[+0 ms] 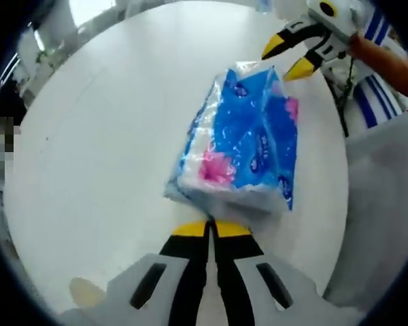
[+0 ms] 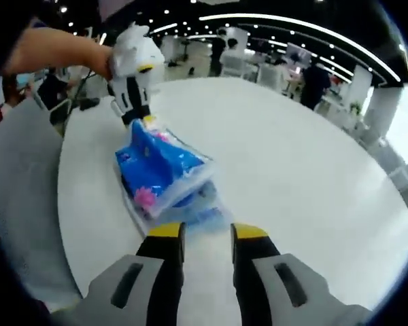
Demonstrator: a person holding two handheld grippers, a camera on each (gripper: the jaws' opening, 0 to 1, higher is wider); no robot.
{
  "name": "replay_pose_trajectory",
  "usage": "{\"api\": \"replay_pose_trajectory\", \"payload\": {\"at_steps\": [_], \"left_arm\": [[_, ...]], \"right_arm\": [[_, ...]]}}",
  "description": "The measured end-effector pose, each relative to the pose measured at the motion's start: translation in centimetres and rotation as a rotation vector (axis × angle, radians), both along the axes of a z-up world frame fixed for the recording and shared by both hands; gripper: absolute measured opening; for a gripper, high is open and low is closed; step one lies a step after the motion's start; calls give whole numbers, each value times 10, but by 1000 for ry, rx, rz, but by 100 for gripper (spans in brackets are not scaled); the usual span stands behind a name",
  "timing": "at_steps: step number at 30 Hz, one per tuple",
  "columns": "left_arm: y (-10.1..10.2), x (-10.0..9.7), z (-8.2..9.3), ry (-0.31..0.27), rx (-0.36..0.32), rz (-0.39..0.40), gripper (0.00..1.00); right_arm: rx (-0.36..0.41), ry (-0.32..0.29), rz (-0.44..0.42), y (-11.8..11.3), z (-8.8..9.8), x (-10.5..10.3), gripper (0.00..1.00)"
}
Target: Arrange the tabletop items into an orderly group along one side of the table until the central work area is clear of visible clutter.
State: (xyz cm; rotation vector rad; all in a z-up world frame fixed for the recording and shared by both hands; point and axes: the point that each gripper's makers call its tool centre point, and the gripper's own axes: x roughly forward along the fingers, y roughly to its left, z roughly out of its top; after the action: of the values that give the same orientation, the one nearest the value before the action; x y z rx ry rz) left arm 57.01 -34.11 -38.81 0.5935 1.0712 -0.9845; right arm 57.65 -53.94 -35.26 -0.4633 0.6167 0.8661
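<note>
Left gripper [image 1: 212, 229], jaws clenched with nothing between them, sits just beside a blue tissue pack [image 1: 241, 139] lying near the round white table's [image 1: 109, 149] edge. Right gripper [image 2: 207, 234], jaws parted, hovers just beside the pack's opposite end.

A round white table [image 2: 306, 176] stands in a large, dim hall. Long curved strips of ceiling light [image 2: 306, 27] sweep overhead, with small round spot lamps [image 2: 62, 9] near the far left. Beyond the table's far edge stand white pillars [image 2: 362, 85], more white furniture [image 2: 234, 64] and several people in dark clothes [image 2: 317, 83]. In the left gripper view a bright window [image 1: 88, 8] shows past the table's far edge.
</note>
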Motion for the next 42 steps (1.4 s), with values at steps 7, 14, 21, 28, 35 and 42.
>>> {"api": "replay_pose_trajectory", "payload": {"at_steps": [7,14,21,28,35,42], "left_arm": [[-1,-1,1,-56,-36,53,0],[2,2,0,-92,-88,149,0],[6,0,-4,-115,-78,214,7],[1,-11,-13,-117,-144,290,10],[3,-8,-11,-122,-293,461,11],[-1,-9,-11,-177,-344,534,12]], "right_arm": [[82,138,-113,7,-16,-6,25],[100,219,-209,10,-32,-7,25],[118,248,-240,13,-36,-9,26],[129,251,-251,13,-37,-9,25],[138,257,-268,14,-38,-9,25],[161,276,-302,14,-39,-9,23]]}}
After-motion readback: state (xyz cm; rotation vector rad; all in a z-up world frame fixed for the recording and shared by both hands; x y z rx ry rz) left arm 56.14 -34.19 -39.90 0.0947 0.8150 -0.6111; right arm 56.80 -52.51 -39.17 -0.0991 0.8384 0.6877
